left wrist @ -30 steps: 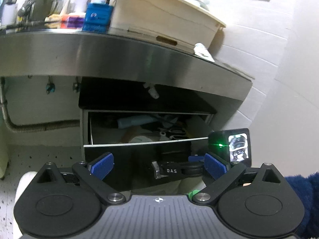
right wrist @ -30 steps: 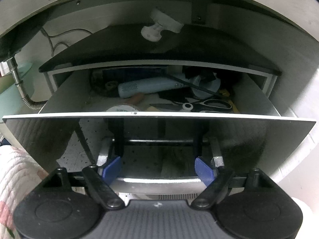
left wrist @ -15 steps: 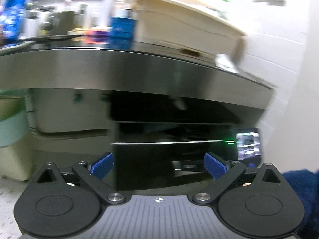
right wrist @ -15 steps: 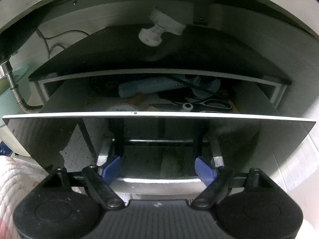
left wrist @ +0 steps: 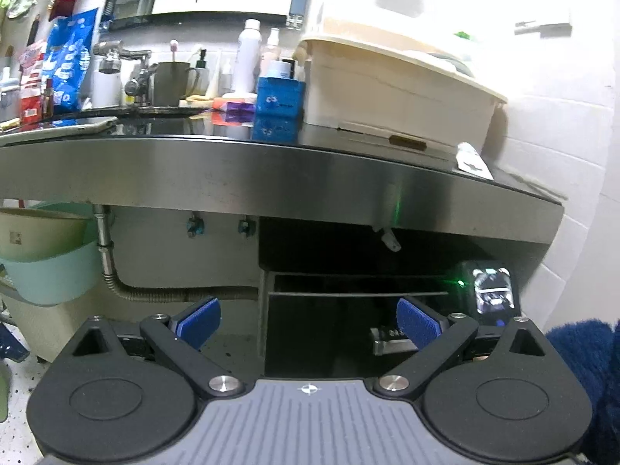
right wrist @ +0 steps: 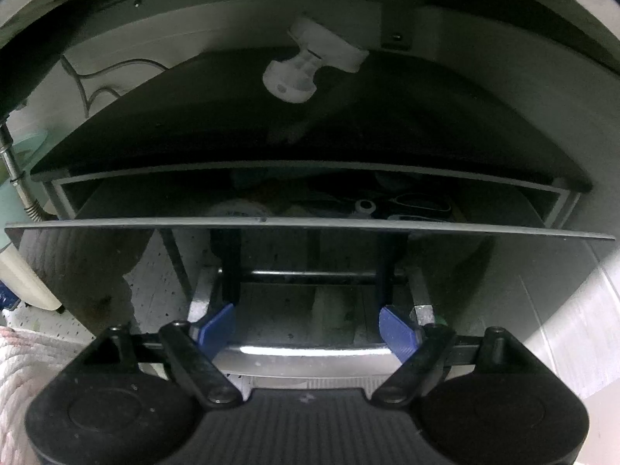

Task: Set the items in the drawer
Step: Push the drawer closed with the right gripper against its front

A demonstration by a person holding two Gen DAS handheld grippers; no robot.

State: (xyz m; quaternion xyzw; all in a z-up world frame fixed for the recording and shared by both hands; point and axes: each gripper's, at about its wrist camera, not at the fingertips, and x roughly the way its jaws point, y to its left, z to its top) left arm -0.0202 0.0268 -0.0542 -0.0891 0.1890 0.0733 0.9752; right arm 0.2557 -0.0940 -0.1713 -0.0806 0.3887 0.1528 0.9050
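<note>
Beneath the steel countertop (left wrist: 271, 170) the drawer (right wrist: 310, 228) stands nearly closed, scissors (right wrist: 418, 203) inside. Your right gripper (right wrist: 308, 327), jaws apart, straddles the handle bar (right wrist: 310, 352); push squarely. Your left gripper (left wrist: 308, 319) hangs apart, empty.

Left wrist view sits low, farther back, facing the counter (left wrist: 271, 170). Right wrist view faces the drawer (right wrist: 310, 228) close up. Both share that drawer (left wrist: 348, 294), lower right in left view.
</note>
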